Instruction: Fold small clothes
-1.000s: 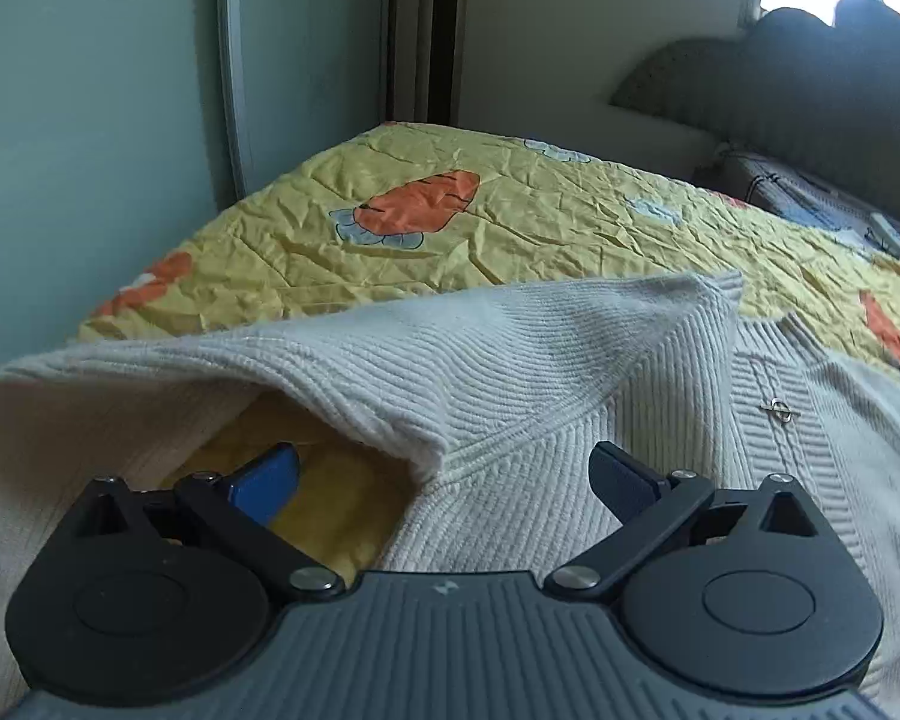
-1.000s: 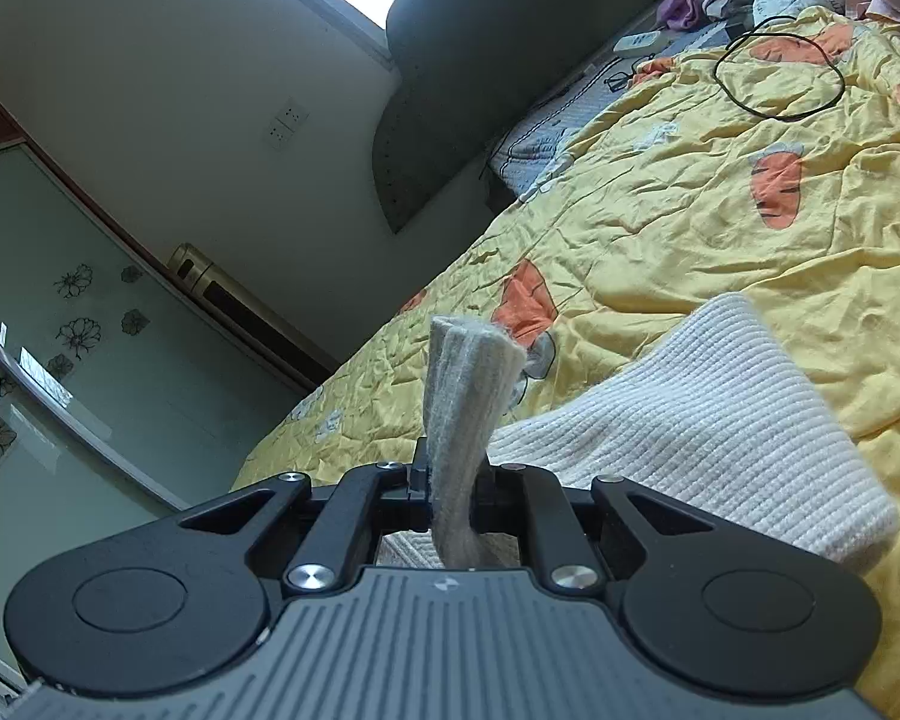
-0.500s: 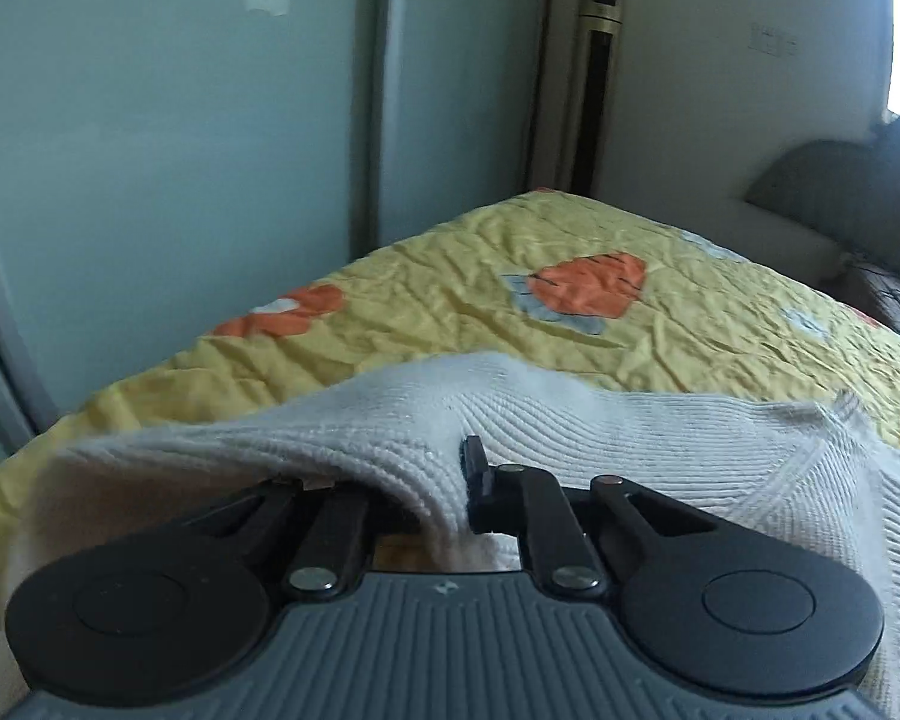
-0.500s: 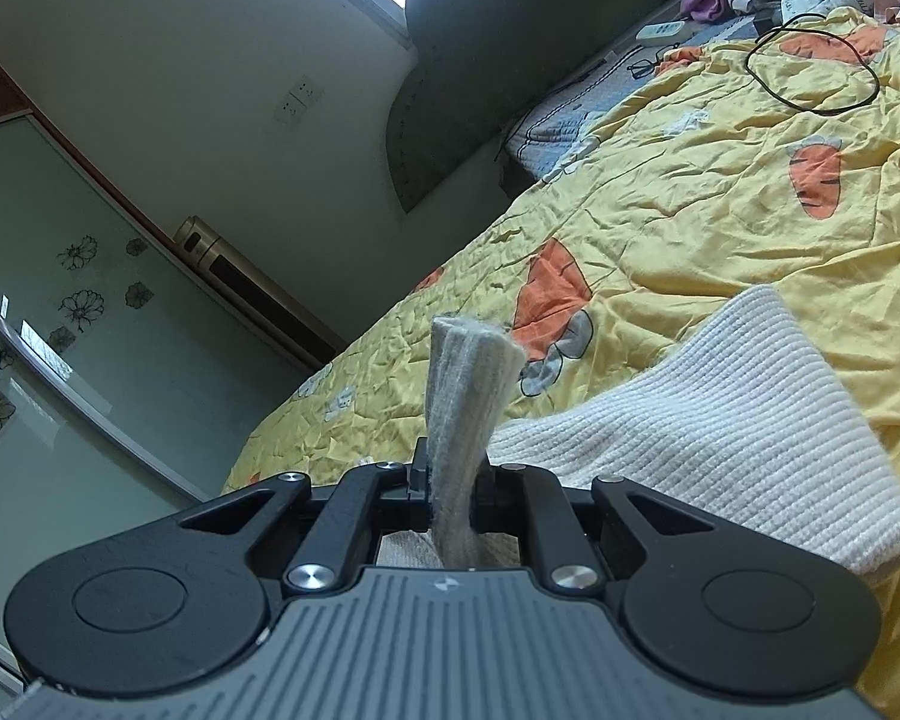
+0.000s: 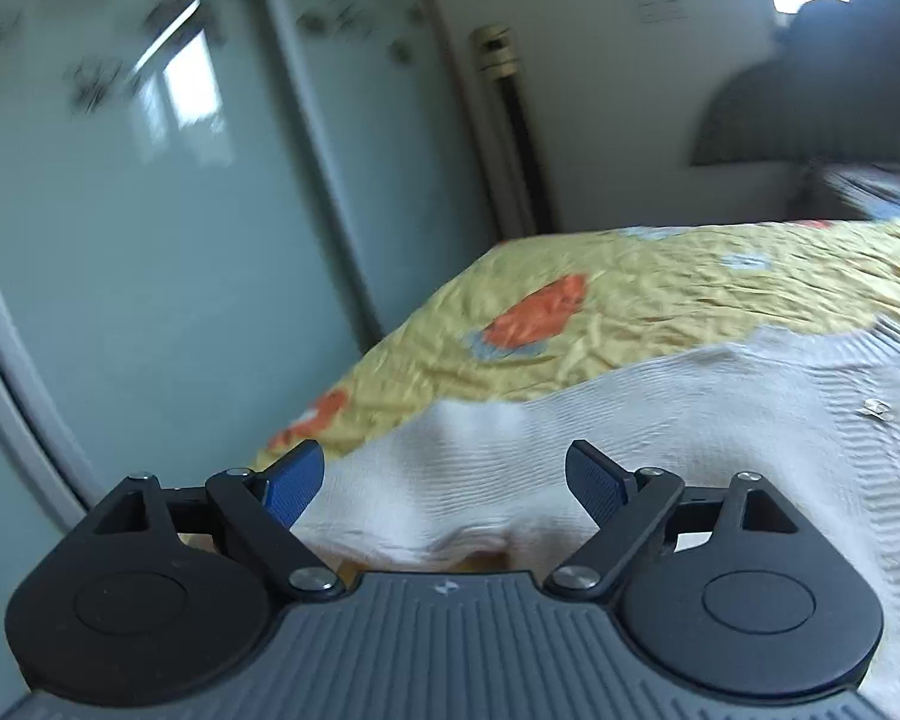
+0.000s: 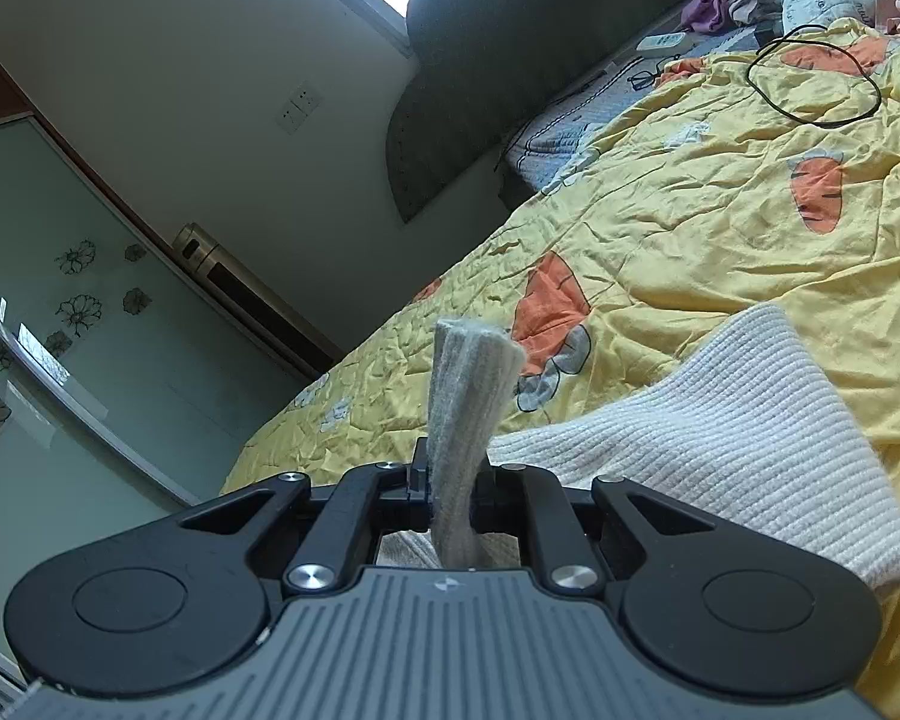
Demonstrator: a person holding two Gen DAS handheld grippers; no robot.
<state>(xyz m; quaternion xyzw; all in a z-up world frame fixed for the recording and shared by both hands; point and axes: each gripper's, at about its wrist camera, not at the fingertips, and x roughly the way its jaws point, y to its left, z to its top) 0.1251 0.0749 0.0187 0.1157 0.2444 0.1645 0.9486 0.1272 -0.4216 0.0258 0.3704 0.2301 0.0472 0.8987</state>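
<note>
A cream ribbed knit sweater (image 5: 660, 432) lies on the yellow carrot-print bed cover (image 5: 660, 300). My left gripper (image 5: 444, 480) is open, its blue-padded fingers (image 5: 291, 483) spread just above the sweater's near folded edge, holding nothing. In the right wrist view my right gripper (image 6: 453, 483) is shut on a bunched fold of the sweater (image 6: 465, 414) that sticks up between its jaws. The rest of the sweater (image 6: 720, 438) drapes to the right on the bed cover (image 6: 720, 228).
Sliding glass wardrobe doors (image 5: 150, 210) stand close on the left past the bed edge. A tall air conditioner (image 5: 504, 132) stands in the corner. A dark headboard (image 6: 510, 78), a black cable loop (image 6: 810, 84) and loose clothes (image 6: 732, 0) are at the bed's far end.
My left gripper was shut on the sweater's edge half a second ago; it has opened, let the fabric go and swung left. The right gripper keeps its hold.
</note>
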